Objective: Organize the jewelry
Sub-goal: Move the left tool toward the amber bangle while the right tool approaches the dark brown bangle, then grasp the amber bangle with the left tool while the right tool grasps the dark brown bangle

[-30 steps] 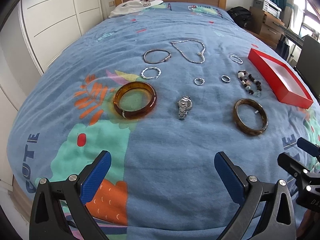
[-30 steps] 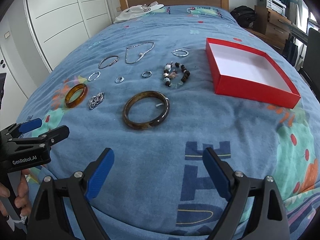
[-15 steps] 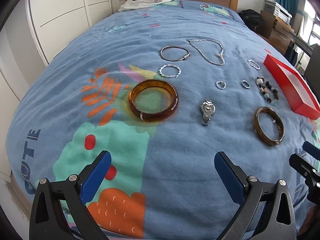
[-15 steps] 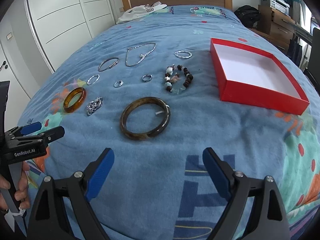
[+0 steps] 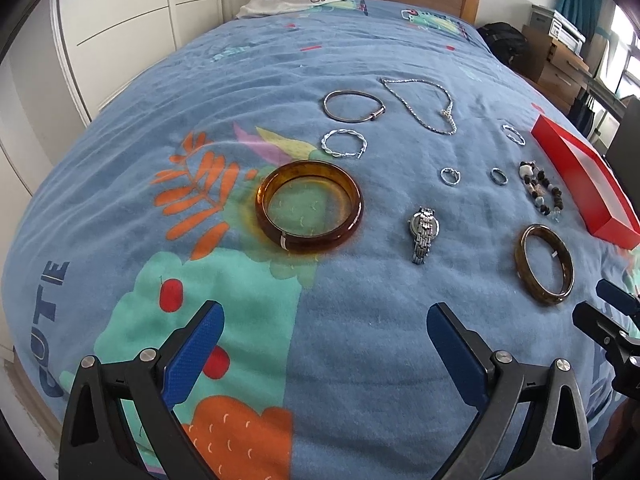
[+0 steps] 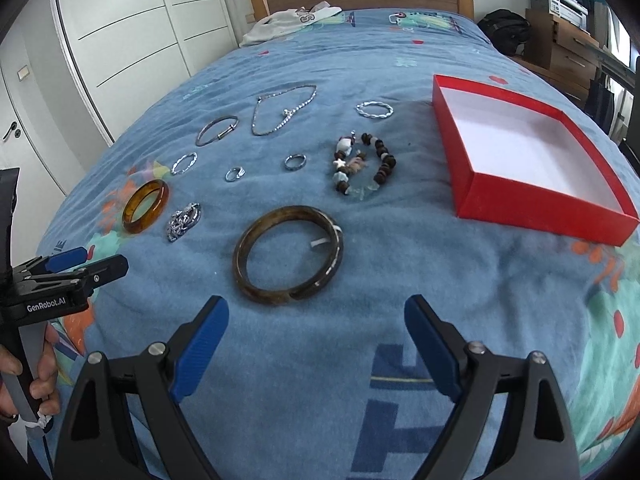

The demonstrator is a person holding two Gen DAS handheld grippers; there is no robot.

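Observation:
Jewelry lies spread on a blue bedspread. An amber bangle (image 5: 309, 207) lies just ahead of my open, empty left gripper (image 5: 324, 324). A silver watch (image 5: 423, 232) lies right of it. A dark brown bangle (image 6: 289, 254) lies just ahead of my open, empty right gripper (image 6: 316, 320). A beaded bracelet (image 6: 362, 166), two small rings (image 6: 295, 161), thin silver bracelets (image 6: 216, 130) and a chain necklace (image 6: 280, 110) lie farther back. An open red box (image 6: 520, 160) with a white, empty inside sits to the right.
White clothing (image 6: 292, 20) lies near the wooden headboard. White wardrobe doors (image 6: 120, 40) stand left of the bed. A black bag (image 6: 504, 28) and wooden drawers (image 6: 568, 48) stand at the right. My left gripper shows at the right wrist view's left edge (image 6: 68, 276).
Both grippers have moved forward and lower toward the jewelry; the amber bangle and the brown bangle appear larger and closer. Both stay open.

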